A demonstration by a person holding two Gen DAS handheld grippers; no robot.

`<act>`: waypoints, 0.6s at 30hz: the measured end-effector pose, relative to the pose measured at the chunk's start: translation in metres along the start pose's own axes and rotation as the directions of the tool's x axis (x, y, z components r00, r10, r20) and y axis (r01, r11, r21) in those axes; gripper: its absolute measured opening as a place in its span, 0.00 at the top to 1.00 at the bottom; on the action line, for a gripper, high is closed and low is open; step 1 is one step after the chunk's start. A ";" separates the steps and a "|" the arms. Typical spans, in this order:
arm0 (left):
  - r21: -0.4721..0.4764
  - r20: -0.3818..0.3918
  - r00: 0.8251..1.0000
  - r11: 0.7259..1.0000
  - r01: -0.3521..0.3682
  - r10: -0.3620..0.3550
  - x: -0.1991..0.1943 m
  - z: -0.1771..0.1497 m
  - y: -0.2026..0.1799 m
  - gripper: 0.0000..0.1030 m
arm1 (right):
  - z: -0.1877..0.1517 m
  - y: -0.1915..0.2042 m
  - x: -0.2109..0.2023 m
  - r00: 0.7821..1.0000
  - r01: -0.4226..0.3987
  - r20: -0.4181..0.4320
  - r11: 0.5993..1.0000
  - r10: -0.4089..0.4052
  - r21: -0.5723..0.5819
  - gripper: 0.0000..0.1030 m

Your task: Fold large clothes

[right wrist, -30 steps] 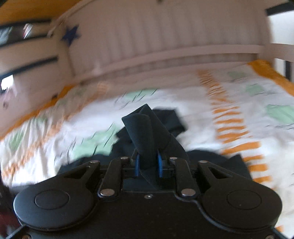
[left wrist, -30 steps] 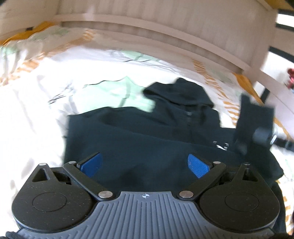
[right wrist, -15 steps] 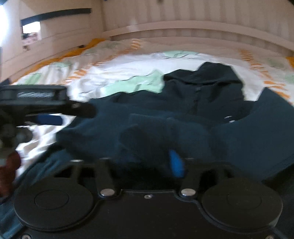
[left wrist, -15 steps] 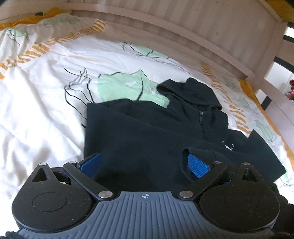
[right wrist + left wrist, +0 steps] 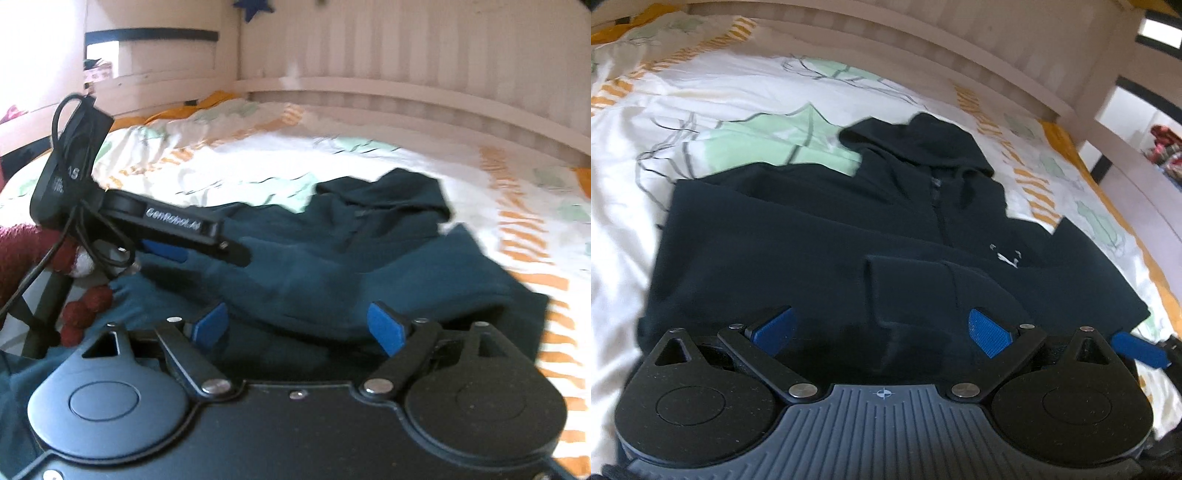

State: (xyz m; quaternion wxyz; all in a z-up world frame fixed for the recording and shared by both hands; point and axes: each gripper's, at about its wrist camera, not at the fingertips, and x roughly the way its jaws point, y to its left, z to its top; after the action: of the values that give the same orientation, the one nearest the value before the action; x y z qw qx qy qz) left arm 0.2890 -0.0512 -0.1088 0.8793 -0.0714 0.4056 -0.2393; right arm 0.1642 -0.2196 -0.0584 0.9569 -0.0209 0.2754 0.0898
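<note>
A dark navy zip hoodie (image 5: 820, 251) lies flat on the bed with its hood (image 5: 923, 144) at the far end. One sleeve (image 5: 923, 288) is folded across its front. My left gripper (image 5: 881, 330) hovers open over the hoodie's near hem, with nothing pinched between its blue pads (image 5: 990, 332). My right gripper (image 5: 297, 325) is over the hoodie's right side. Its jaws are opening; cloth lies below them and the pads (image 5: 384, 326) do not press it. The left gripper (image 5: 221, 251) shows side-on in the right wrist view, held by a hand in a dark red sleeve (image 5: 18, 254).
The hoodie rests on a white duvet (image 5: 665, 155) printed with green leaves and orange stripes. A white slatted bed frame (image 5: 960, 44) runs along the far side, and a rail (image 5: 1126, 147) closes the right. A black cable (image 5: 62, 122) loops off the left gripper.
The right gripper, shut on a raised sleeve a second ago, has let it go and opened. The sleeve now lies across the hoodie's front. The left gripper stayed open and shifted a little.
</note>
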 end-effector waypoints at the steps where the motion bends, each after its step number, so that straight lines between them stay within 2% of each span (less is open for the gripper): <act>1: 0.001 -0.007 1.000 1.000 0.002 -0.002 0.003 0.000 -0.003 0.02 | 0.000 -0.005 -0.003 1.000 0.007 0.002 1.000 -0.008 0.007 0.13; 2: -0.001 -0.019 1.000 1.000 0.005 -0.005 0.007 0.000 -0.005 0.02 | 0.000 -0.009 -0.005 1.000 0.011 0.001 1.000 -0.011 0.013 0.10; 6: -0.048 -0.056 0.998 0.998 0.027 -0.030 0.018 0.000 -0.009 0.03 | 0.000 -0.024 -0.008 1.000 0.029 0.009 0.999 -0.030 0.040 0.09; 7: -0.046 -0.053 0.998 0.998 0.036 -0.038 0.019 0.000 -0.012 0.09 | -0.002 -0.027 -0.008 0.999 0.035 0.015 0.998 -0.035 0.051 0.09; 8: -0.038 -0.045 0.997 0.998 0.053 -0.054 0.018 0.000 -0.013 0.29 | -0.005 -0.030 -0.007 0.999 0.040 0.018 0.997 -0.041 0.063 0.09; 9: -0.030 -0.038 0.998 0.998 0.046 -0.048 0.017 0.001 -0.016 0.39 | -0.008 -0.033 -0.006 0.999 0.045 0.018 0.996 -0.047 0.082 0.09; 10: -0.019 -0.028 0.999 1.000 0.023 -0.024 0.016 0.001 -0.018 0.63 | -0.012 -0.037 -0.004 0.999 0.050 0.013 0.994 -0.052 0.102 0.09; 11: -0.010 -0.013 1.000 1.000 0.001 -0.001 0.015 0.002 -0.020 0.80 | -0.015 -0.040 -0.002 0.998 0.058 0.004 0.991 -0.059 0.122 0.09; 15: -0.002 0.070 0.997 1.000 0.028 -0.028 -0.003 0.009 -0.026 0.87 | -0.020 -0.052 0.001 0.995 0.100 -0.019 0.980 -0.099 0.170 0.09; 18: 0.026 0.140 0.990 0.999 0.033 -0.036 -0.022 0.025 -0.028 0.89 | -0.020 -0.061 -0.003 0.992 0.123 -0.005 0.973 -0.124 0.196 0.07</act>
State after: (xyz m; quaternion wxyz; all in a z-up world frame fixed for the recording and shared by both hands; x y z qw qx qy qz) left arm 0.2847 -0.0669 -0.0683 0.9021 -0.0846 0.3386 -0.2537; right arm 0.1622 -0.2816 -0.0740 0.9590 0.0569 0.2776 0.0027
